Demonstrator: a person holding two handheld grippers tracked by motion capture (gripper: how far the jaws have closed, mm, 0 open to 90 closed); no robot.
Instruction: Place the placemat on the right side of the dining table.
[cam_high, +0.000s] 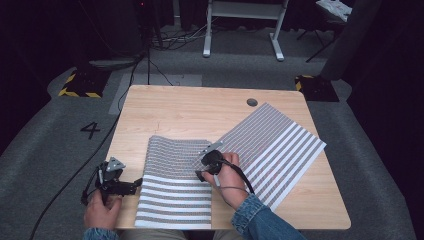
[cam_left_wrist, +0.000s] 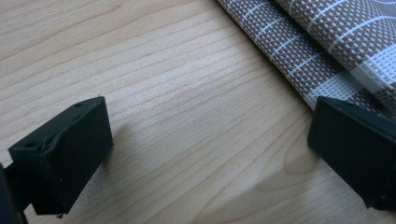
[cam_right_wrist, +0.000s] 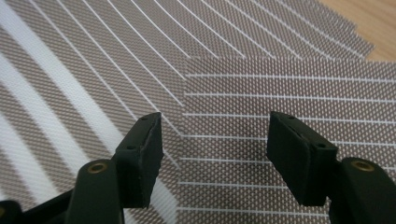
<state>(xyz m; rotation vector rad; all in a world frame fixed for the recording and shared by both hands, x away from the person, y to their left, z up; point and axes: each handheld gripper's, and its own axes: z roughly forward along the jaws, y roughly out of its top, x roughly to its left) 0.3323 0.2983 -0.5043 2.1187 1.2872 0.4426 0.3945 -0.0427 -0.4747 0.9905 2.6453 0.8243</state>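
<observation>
Light wooden table (cam_high: 170, 107); two striped woven mats (cam_high: 175, 190) overlap on it.

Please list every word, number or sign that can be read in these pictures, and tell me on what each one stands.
"4": a dark numeral on the grey floor, left of the wooden table.
No readable text on the striped woven mat, on the left hand-held gripper, or on the right hand-held gripper.
The yellow and black hazard stripes on the floor are a marking, not words.

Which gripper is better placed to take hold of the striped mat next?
Probably the left gripper. Its open jaws sit low on the table, right beside the striped mat at its left edge. The right gripper is open too, but hovers over the mat's middle, with no edge between its jaws.
</observation>
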